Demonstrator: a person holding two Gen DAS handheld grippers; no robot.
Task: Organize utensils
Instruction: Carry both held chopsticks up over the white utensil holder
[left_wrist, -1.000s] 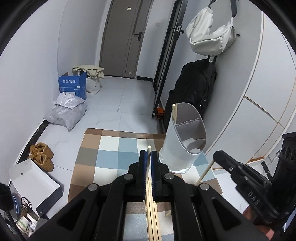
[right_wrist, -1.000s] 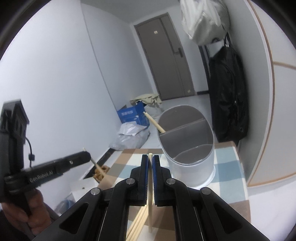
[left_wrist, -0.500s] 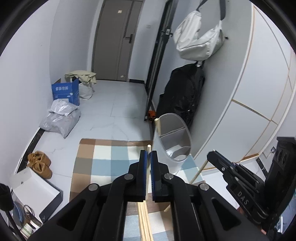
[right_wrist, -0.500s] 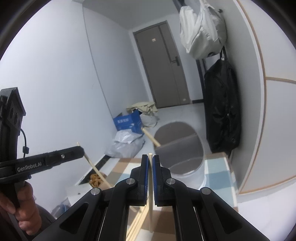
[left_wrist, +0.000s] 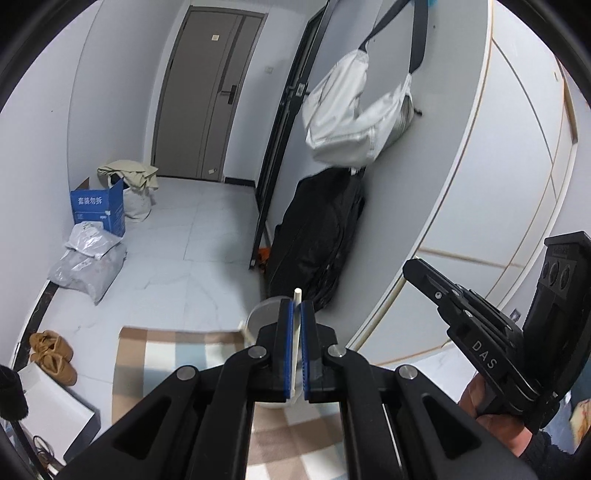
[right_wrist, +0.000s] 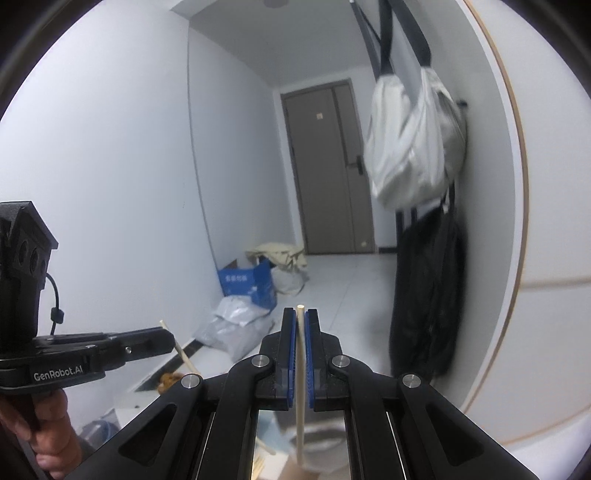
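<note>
My left gripper (left_wrist: 294, 306) is shut on a pale wooden chopstick (left_wrist: 296, 295) whose tip pokes out past the blue pads. Just behind its fingers, the rim of the white utensil holder (left_wrist: 260, 314) shows above the checked mat (left_wrist: 166, 354). My right gripper (right_wrist: 301, 314) is shut on another chopstick (right_wrist: 300, 354), which runs down between the fingers. Below it the holder (right_wrist: 321, 439) is blurred and mostly hidden. Each gripper shows in the other's view: the right gripper (left_wrist: 412, 266) at the right, the left gripper (right_wrist: 166, 336) at the left with its chopstick (right_wrist: 183, 356).
A blue box (left_wrist: 98, 210), grey bags (left_wrist: 88, 262) and brown shoes (left_wrist: 53, 354) lie along the left wall. A white bag (left_wrist: 354, 122) and a black bag (left_wrist: 317, 236) hang on the right wall. A door (left_wrist: 207, 96) closes the hallway's far end.
Both grippers have risen with their chopsticks still clamped. The holder has dropped low in both views and is now mostly behind the fingers.
</note>
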